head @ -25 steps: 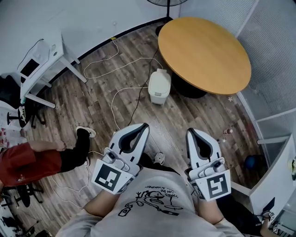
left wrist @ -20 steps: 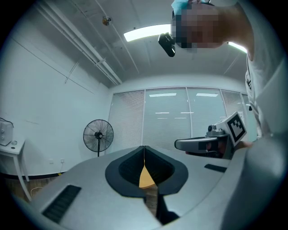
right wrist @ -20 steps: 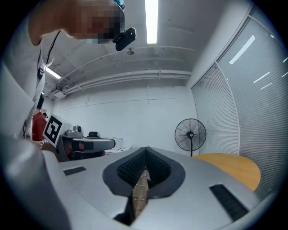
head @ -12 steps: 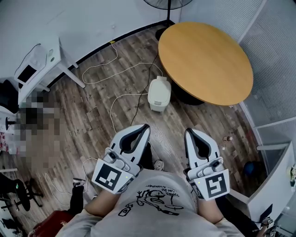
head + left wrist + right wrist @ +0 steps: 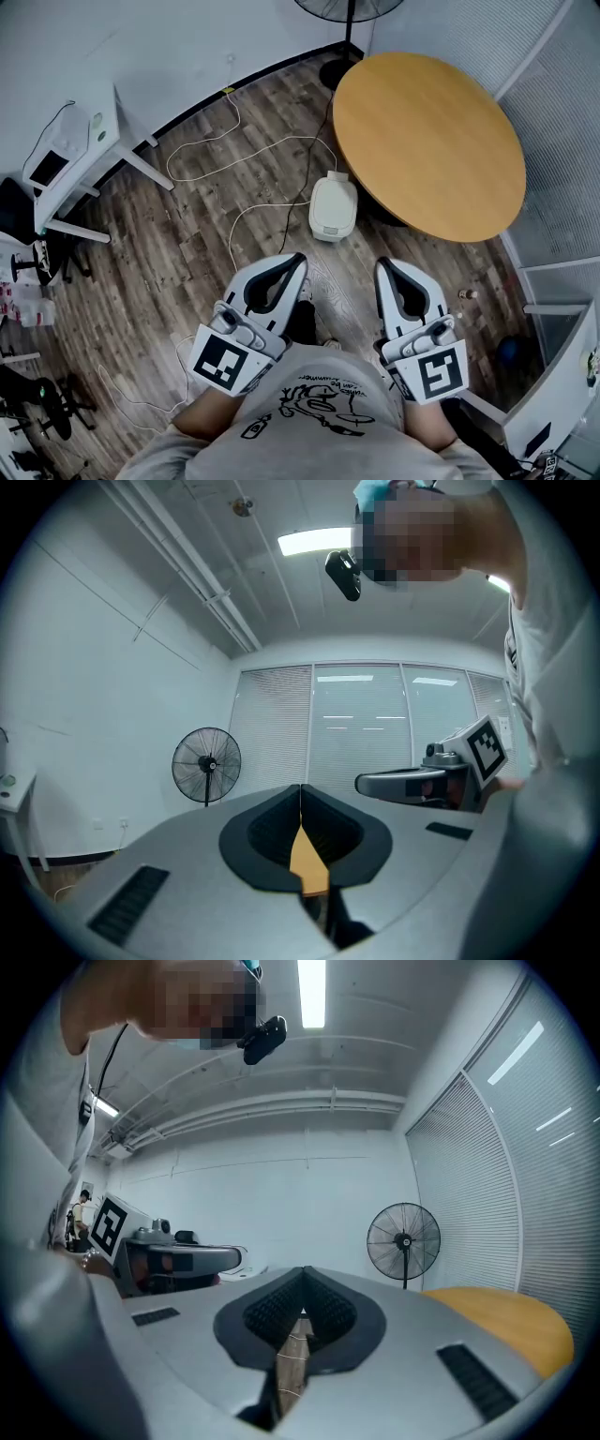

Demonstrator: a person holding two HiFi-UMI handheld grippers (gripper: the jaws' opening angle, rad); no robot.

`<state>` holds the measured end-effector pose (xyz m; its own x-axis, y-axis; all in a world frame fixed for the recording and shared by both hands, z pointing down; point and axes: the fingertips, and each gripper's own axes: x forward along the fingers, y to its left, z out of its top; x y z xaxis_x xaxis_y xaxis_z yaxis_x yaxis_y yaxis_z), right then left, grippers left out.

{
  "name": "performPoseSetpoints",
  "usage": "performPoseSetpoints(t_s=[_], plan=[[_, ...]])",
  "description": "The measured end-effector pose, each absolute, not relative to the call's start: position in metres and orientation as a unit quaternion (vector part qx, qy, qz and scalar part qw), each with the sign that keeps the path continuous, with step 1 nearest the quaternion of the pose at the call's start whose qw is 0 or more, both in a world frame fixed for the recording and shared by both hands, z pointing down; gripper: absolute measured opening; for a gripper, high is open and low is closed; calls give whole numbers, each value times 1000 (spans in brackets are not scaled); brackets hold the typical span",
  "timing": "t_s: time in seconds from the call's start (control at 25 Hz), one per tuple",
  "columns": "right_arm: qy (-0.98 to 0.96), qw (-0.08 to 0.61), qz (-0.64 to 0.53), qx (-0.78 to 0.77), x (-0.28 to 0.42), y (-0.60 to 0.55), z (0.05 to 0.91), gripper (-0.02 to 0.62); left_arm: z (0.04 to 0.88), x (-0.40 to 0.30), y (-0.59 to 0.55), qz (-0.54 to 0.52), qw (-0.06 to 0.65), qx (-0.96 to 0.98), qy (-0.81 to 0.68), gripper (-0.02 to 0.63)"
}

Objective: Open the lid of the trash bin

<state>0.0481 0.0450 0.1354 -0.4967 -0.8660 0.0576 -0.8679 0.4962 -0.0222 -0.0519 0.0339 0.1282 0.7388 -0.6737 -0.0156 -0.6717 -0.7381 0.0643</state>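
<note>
Close in on trash bin (image 5: 327, 229) by round table (image 5: 431, 141)'s edge; part left gripper (image 5: 294, 257) and right gripper (image 5: 382, 265), both pinched together empty, before hooking the lid (image 5: 335, 202).

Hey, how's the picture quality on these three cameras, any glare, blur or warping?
Head view: even light, sharp, only a shadow under the round table. Left gripper view: strong fisheye, black corners, a ceiling light glaring. Right gripper view: same fisheye, a bright light strip overhead.
</note>
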Motion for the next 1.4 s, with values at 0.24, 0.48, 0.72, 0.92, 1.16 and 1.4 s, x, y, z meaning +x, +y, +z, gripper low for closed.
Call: performPoseSetpoints(t_s=[0.24, 0.48, 0.72, 0.92, 1.16, 1.4], plan=[[-862, 28, 22, 506, 23, -15, 131, 6, 124, -79, -26, -19, 29, 934, -356, 20], [-856, 25, 23, 516, 14, -60, 131, 6, 131, -88, -67, -5, 43, 937, -348, 20], [-853, 23, 25, 521, 14, -84, 137, 6, 138, -86, -93, 4, 45, 939, -340, 20], [-854, 26, 22, 520, 33, -98, 137, 6, 136, -70, -108, 3, 50, 941, -336, 20], [-855, 36, 23, 516, 63, -115, 141, 6, 136, -44, -127, 0, 48, 939, -342, 20], [-859, 39, 24, 511, 74, -128, 147, 6, 144, -31, -138, 8, 52, 938, -343, 20]])
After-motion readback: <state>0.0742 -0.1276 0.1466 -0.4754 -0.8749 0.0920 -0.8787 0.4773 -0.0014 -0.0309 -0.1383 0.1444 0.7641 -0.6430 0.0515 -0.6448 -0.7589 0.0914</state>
